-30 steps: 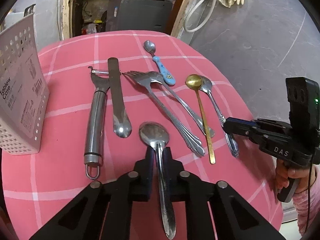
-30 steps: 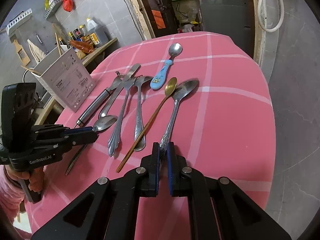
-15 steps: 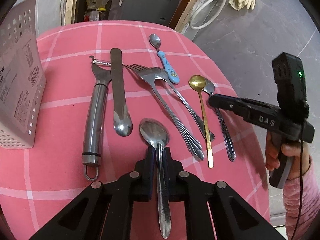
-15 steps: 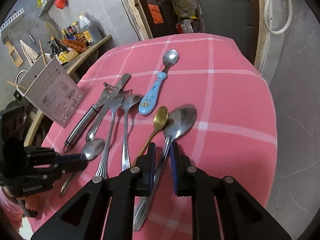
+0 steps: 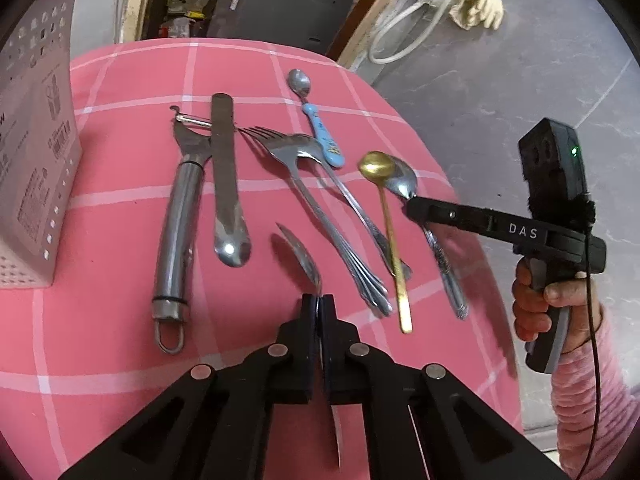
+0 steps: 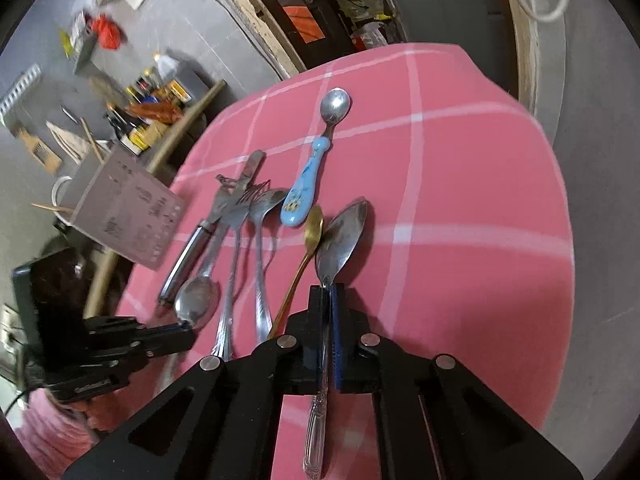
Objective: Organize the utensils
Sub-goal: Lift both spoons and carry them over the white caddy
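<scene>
Steel spoon (image 5: 302, 258) pinched between left fingers (image 5: 310, 312); patterned spoon (image 6: 340, 236) between right fingers (image 6: 318, 308).

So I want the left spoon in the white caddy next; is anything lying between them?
Yes: the peeler and the table knife lie on the cloth between the held spoon and the caddy.

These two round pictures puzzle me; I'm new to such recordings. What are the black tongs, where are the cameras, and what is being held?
A person holds hand-operated tongs in each hand; a camera on each looks along its fingers. The left view shows the left tongs shut on a steel spoon. The right view shows the right tongs shut on a patterned-handle spoon. On the pink checked tablecloth lie a peeler, knife, fork, gold spoon, blue-handled spoon, beside a white utensil holder.
</scene>
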Tool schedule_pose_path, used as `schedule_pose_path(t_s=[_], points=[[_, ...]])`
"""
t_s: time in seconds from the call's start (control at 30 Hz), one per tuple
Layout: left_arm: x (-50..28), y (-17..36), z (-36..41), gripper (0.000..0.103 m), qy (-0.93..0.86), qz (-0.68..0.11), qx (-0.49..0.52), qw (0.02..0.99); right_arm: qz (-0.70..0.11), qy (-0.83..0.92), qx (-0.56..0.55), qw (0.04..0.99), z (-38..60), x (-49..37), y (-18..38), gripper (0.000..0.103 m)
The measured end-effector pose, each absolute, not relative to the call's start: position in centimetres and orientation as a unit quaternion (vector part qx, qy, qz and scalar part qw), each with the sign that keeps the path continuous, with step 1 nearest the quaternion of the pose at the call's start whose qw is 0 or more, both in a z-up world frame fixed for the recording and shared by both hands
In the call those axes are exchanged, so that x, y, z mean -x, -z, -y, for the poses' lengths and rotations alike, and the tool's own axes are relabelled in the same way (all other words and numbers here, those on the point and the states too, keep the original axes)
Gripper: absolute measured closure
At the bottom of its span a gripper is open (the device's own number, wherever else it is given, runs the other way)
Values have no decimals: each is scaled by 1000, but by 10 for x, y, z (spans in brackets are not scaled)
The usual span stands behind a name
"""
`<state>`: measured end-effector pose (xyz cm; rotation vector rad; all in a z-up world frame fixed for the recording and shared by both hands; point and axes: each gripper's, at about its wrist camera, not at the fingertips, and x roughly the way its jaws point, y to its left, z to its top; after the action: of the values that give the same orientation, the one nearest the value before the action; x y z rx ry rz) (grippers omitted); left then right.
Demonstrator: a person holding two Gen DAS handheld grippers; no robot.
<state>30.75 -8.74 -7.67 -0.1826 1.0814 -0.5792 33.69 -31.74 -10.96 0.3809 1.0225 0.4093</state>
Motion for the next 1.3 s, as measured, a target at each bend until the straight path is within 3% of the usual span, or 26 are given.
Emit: schedule_pose_path(t_s=[0.23,0.67,1.0,1.3], points=[[-293,69,90,100,302,-474,73,824,-438,-220,-193,850,317,-299,104,101],[-261,0,81,100,293,-324,65,897,-225,-275,-169,919,300,-258,26,101],[-245,-67,50,100,250,-216,66,942,-104,-315,-174,927,274,-254,-31,101],[-243,-105,7,100,191,-146,71,968,-44,-328,-184,926,225,-274,-59,101]])
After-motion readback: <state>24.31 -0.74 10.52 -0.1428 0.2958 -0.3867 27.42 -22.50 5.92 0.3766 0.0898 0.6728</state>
